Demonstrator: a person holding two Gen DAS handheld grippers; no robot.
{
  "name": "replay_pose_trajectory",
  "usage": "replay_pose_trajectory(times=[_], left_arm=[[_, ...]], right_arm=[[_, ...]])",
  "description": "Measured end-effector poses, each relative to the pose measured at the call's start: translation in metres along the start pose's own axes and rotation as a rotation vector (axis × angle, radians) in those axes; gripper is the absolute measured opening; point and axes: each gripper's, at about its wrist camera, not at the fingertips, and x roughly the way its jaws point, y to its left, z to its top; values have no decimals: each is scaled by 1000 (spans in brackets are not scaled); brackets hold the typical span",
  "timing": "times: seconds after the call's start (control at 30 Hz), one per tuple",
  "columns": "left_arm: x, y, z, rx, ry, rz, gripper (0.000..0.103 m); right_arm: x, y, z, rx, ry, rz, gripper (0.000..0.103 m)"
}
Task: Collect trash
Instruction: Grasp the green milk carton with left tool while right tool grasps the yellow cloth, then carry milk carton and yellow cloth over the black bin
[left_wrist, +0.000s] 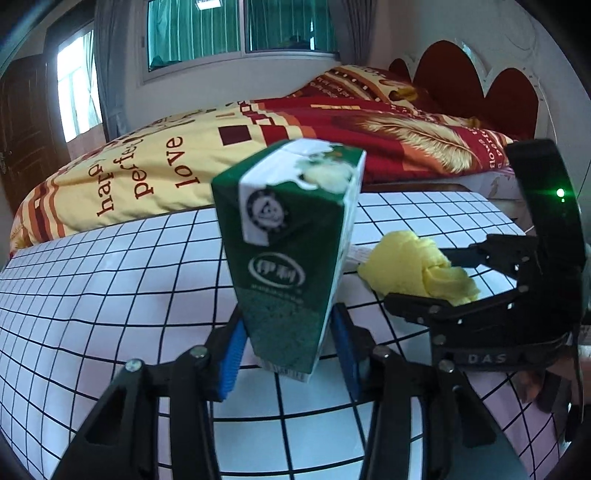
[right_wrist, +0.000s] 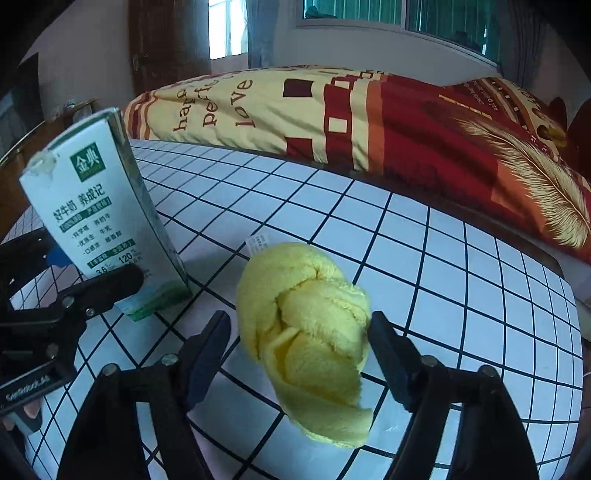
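Fingers (left_wrist: 231, 354) clamp one milk carton (left_wrist: 284, 258); one yellow cloth (right_wrist: 310, 332) nearby.

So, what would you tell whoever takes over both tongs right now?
Left tongs: shut on the milk carton, which stands on the grid-cloth table.
Right tongs: open, straddling the yellow cloth wad on the table; not gripped yet.
Done: carton grasped.
Left: close on the wad, lift both, bin them; no bin in view.

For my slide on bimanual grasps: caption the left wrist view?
Left gripper clamps a green milk carton; right gripper straddles a yellow cloth.
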Motion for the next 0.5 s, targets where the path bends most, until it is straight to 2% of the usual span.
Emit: replay_pose_trajectory(times=[0.03,0.13,0.33,0.5], left_arm=[[0,-1,0,0,-1,-4,46],[-1,-5,-1,7,-2,-14,44],[-10,-9,-2,2,-9,-22,41],[-21,-13,-6,14,-13,-22,40]], right_arm=[[0,-1,0,4,5,4,64],[-3,-4,-2,16,3,13,52],[-19,-4,-10,29,-8,8,44],[-36,-2,-21,43,-26,11,42]])
